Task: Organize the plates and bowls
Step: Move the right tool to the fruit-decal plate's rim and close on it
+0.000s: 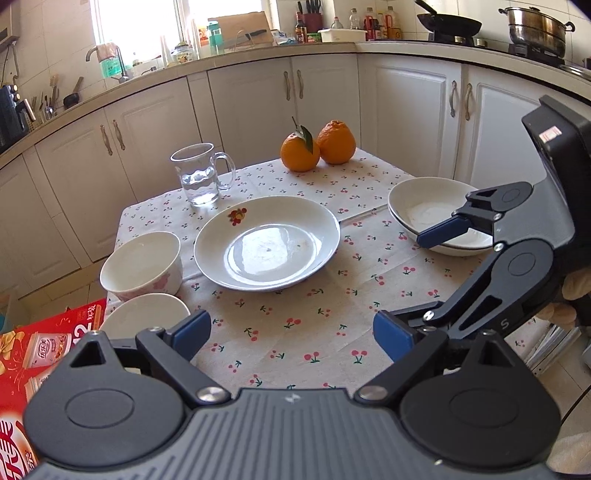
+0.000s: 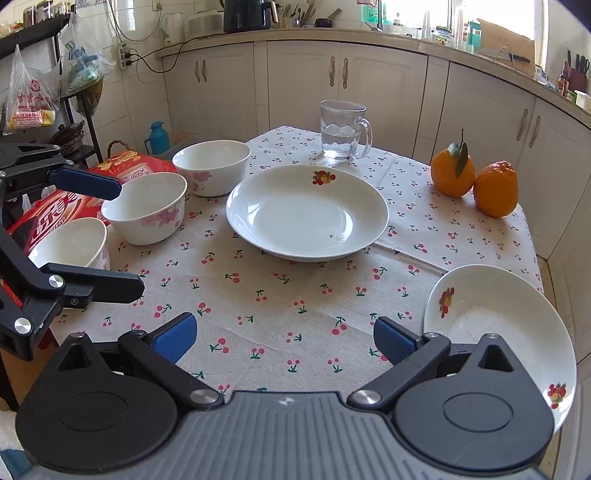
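The left gripper [image 1: 291, 328] hangs above the near part of the surface [image 1: 295, 302], tilted downward, its blue-padded jaws spread wide with nothing between them. The right gripper [image 2: 284, 336] hangs over the same surface just beside it, also pitched downward, jaws equally wide and empty. In the left wrist view the right gripper [image 1: 406, 284] comes in from the right edge, and behind its body part of a hand [image 1: 565, 314] shows, blurred

We see a kitchen with cream cabinets [image 1: 325, 103] under a curved counter [image 1: 258, 51], tiled walls, and a bright window [image 1: 140, 22] giving daylight.
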